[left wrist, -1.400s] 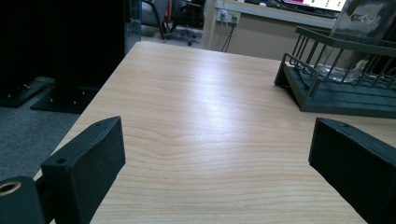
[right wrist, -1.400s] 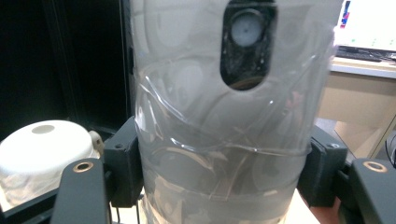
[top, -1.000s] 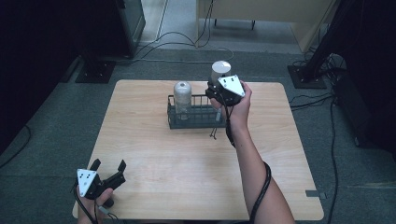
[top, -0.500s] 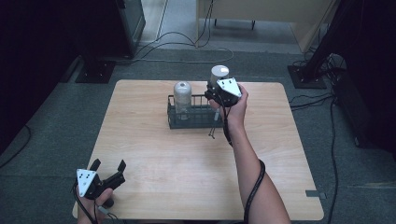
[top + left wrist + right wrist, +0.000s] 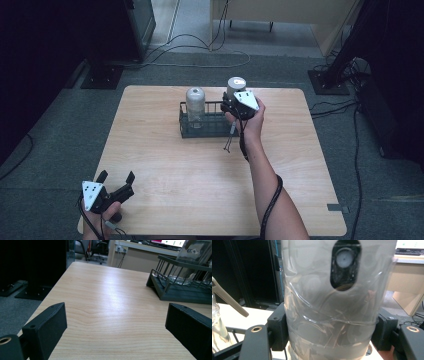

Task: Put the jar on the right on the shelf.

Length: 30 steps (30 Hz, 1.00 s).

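Desk (image 5: 300,190) space at twelve o'clock is taken by a black wire rack (image 5: 207,129) with one clear bottle (image 5: 195,105) inside; a second bottle (image 5: 233,86) is clamped upright by the right claw (image 5: 235,102) at the rack's three o'clock end. At seven o'clock, the left claw (image 5: 117,179) is held wide, gripping nothing.

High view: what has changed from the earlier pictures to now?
The right gripper, shut on a bottle, has come down toward the right end of the rack; whether the bottle's base is inside yet is hidden. Nothing was let go. The left gripper stayed open near the table's front left corner, and the other bottle stayed upright in the rack.
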### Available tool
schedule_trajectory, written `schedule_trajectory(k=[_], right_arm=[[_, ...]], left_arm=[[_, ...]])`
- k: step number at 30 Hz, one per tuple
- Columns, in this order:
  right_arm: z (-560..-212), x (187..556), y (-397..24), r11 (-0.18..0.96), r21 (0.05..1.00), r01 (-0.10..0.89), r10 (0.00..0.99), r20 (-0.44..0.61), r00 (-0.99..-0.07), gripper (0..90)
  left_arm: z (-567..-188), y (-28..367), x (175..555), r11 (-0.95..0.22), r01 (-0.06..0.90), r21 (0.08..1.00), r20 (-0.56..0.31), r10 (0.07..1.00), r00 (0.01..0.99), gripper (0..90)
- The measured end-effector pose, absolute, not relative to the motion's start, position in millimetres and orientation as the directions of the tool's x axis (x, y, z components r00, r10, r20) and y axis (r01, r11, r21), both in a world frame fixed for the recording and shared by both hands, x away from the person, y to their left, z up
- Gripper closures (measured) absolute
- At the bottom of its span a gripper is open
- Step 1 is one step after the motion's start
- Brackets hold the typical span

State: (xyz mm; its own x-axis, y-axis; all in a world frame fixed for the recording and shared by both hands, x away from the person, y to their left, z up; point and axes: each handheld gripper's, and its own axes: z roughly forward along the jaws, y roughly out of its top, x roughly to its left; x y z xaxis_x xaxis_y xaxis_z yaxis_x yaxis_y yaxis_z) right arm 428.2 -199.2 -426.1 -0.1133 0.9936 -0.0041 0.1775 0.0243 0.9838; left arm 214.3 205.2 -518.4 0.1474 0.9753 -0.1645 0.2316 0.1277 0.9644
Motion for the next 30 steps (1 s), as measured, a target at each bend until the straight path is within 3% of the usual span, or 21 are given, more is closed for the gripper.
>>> schedule_trajectory(k=[8,18,30], right_arm=[[-429,423,-201,0.01,0.984,0.176,0.992,0.012,-0.124,29.0],[-430,420,-202,-0.031,0.98,0.196,0.984,0.065,-0.167,10.0],[-438,408,-207,-0.034,0.98,0.195,0.981,0.07,-0.18,7.8]], left_arm=[[-518,205,214,0.126,0.231,0.965,-0.162,0.976,0.147,3.9],[-518,205,214,0.122,0.228,0.966,-0.158,0.976,0.147,4.0],[-518,204,213,0.116,0.225,0.967,-0.152,0.977,0.15,3.9]])
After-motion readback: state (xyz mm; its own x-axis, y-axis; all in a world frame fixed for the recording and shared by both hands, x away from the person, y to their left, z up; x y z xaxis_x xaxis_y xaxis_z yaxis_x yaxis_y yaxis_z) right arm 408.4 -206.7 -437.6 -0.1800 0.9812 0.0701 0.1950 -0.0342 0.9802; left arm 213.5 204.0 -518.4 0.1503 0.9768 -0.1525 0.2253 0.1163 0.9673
